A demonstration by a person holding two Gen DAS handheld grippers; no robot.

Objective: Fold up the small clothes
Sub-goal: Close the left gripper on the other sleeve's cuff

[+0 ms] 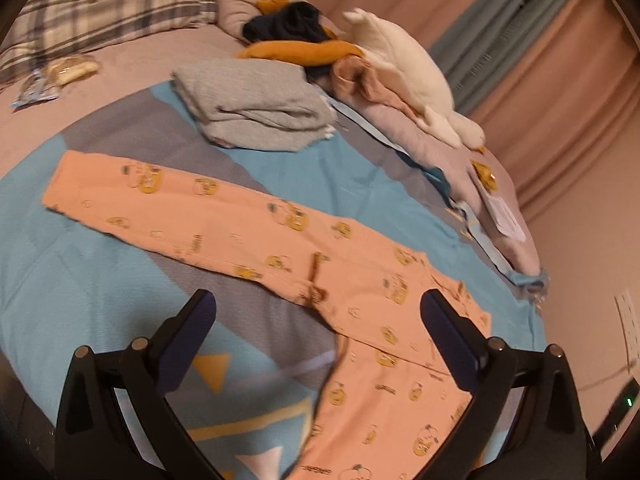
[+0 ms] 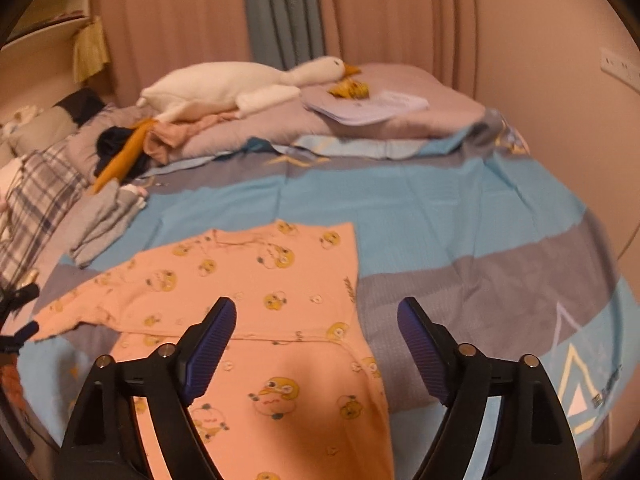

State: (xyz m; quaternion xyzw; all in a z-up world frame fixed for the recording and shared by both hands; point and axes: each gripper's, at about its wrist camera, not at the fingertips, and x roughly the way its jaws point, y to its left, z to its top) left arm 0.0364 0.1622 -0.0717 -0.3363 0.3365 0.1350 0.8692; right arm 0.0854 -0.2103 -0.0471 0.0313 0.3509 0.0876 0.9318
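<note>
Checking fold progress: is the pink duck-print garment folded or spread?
Mostly spread: the pink garment lies flat on the bedspread, one sleeve stretched out; no fold visible.

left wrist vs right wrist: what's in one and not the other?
Left wrist only: the pink garment's long sleeve laid out straight across the bed, a crinkly snack wrapper near the plaid pillow, and the left gripper, jaws open.

Right wrist only: a wall socket plate, a shelf with a yellow cloth, and the right gripper, jaws open.

Both: the pink duck-print garment, folded grey clothes, white goose plush, blue-grey bedsheet, curtains.
</note>
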